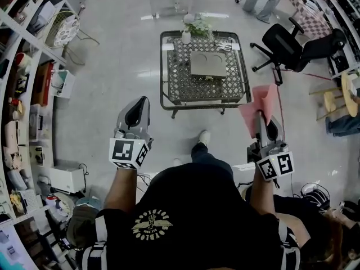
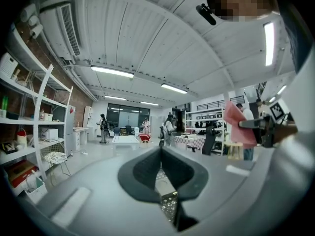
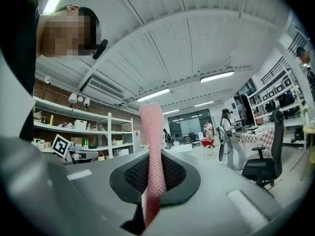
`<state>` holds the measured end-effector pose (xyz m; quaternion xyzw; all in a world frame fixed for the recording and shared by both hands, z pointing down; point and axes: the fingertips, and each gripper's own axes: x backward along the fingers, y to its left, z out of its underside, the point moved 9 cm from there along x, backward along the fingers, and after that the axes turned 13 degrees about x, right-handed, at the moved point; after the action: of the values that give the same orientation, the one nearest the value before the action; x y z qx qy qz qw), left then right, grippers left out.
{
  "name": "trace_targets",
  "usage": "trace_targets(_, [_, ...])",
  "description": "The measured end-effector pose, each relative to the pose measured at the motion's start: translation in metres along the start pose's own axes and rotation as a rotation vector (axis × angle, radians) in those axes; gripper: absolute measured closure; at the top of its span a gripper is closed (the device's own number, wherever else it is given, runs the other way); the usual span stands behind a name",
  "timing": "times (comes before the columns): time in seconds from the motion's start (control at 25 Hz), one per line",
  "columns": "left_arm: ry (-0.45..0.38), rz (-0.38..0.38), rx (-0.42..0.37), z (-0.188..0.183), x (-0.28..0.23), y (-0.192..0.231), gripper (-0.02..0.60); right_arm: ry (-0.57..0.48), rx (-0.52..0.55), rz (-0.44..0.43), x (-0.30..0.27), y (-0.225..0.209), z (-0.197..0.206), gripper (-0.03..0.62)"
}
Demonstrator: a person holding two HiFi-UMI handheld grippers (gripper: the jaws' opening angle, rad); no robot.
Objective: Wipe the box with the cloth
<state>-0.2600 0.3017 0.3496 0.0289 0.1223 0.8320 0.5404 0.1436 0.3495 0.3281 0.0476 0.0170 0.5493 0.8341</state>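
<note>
A flat grey box [image 1: 208, 63] lies on a low metal-mesh table [image 1: 169, 90] ahead of me in the head view. Both grippers are held up in the air, well short of the table. My right gripper [image 1: 262, 117] is shut on a pink cloth [image 1: 260, 102], which sticks up from between its jaws [image 3: 151, 156] as a narrow pink strip [image 3: 152, 132]. My left gripper [image 1: 136, 107] has its jaws pressed together with nothing between them [image 2: 161, 154]. The left gripper view also catches the pink cloth [image 2: 236, 124] at its right. Neither gripper view shows the box.
A small vase of flowers [image 1: 194, 27] stands at the table's far edge. White shelving [image 1: 28, 94] lines the left side. A black office chair [image 1: 287, 46] and wooden stools [image 1: 337, 97] stand to the right. A white appliance [image 1: 66, 179] sits on the floor at the left.
</note>
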Motion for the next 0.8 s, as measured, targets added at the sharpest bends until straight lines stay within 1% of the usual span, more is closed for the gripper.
trace_targets(0.2, [0.031, 0.003, 0.009, 0.006, -0.041, -0.004, 0.581, 0.019, -0.036, -0.012, -0.022, -0.030, 0.014, 0.577])
trace_targets(0.32, [0.049, -0.014, 0.012, 0.010, -0.065, -0.003, 0.581, 0.031, -0.049, -0.041, -0.044, -0.044, 0.025, 0.577])
trace_targets(0.48, [0.068, -0.033, 0.007, 0.011, -0.109, -0.008, 0.581, 0.045, -0.069, -0.077, -0.078, -0.076, 0.037, 0.577])
trace_targets(0.64, [0.067, -0.039, -0.012, 0.002, -0.136, -0.016, 0.581, 0.021, -0.095, -0.102, -0.106, -0.102, 0.040, 0.577])
trace_targets(0.8, [0.061, -0.075, -0.017, 0.000, -0.161, -0.020, 0.581, -0.003, -0.106, -0.130, -0.127, -0.129, 0.043, 0.577])
